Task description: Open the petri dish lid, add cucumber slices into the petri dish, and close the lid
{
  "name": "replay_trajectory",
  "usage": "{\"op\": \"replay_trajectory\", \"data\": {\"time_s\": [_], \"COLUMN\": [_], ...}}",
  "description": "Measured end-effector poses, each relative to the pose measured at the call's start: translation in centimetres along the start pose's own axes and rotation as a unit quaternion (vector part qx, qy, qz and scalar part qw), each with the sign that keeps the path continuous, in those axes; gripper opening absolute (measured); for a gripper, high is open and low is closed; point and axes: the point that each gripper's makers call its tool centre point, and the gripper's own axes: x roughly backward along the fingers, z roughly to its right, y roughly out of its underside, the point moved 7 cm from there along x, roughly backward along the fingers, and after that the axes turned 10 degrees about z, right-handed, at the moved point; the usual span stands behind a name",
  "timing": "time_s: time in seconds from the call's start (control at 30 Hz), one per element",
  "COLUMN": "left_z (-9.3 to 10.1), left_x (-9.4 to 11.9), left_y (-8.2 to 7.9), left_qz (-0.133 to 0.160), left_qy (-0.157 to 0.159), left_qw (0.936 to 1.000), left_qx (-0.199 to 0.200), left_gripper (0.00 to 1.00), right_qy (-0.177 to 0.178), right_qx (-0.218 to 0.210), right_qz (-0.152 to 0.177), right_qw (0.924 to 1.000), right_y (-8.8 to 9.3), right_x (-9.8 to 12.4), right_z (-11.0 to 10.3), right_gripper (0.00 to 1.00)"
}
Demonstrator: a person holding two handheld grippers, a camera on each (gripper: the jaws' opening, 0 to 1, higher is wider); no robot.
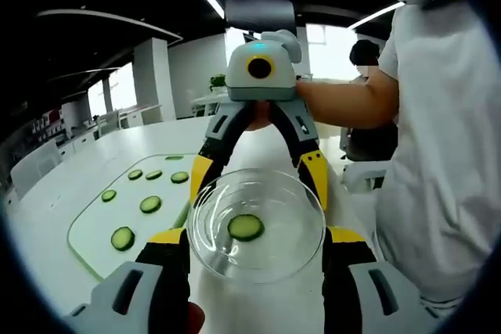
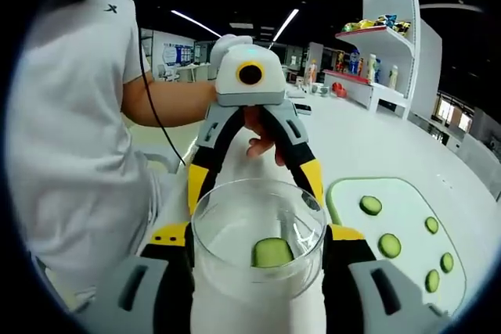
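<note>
Person in a white shirt (image 1: 438, 154): one, standing at the long white surface (image 1: 47, 209), a hand on each tool.

Rounded white cutting board with a green edge (image 1: 94, 224): one, flat on the surface, beside the tongs and near the edge on the person's side.

Tongs: two, set nose to nose. The left tongs (image 1: 257, 234) appear closed on the dish wall from one side. The right tongs (image 1: 258, 177) appear closed on it from the opposite side.

Clear round plastic petri dish (image 1: 257, 224): one, gripped between both tongs beside the board. I cannot tell whether it rests on the surface or is lifted, nor whether lid and base are together.

Round green cucumber slices: one inside the dish (image 1: 246, 227). Six lie loose on the board (image 1: 150, 204), with a possible seventh at the board's far edge, too faint to be sure.

Risks, as judged:
- The wall is smooth and curved, so uneven squeeze or a twist between the two hands may pop the dish out.
- Pulling the hands apart unevenly may tilt the dish and tip out the slice.
- Thin plastic may crack under too hard a clamp.
- Wet slices may slip from the tongs when picked up.
</note>
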Motion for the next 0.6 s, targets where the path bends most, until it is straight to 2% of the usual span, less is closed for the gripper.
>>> {"op": "replay_trajectory", "data": {"time_s": [0.6], "left_z": [0.1], "left_x": [-0.85], "left_y": [0.13], "left_qz": [-0.01], "left_qy": [0.005], "left_qw": [0.9999], "left_qx": [-0.002], "left_gripper": [0.67], "right_qy": [0.005], "right_qx": [-0.004], "right_qz": [0.0], "right_qw": [1.0], "right_y": [0.68], "right_x": [0.55], "right_z": [-0.15], "right_gripper": [0.65]}}
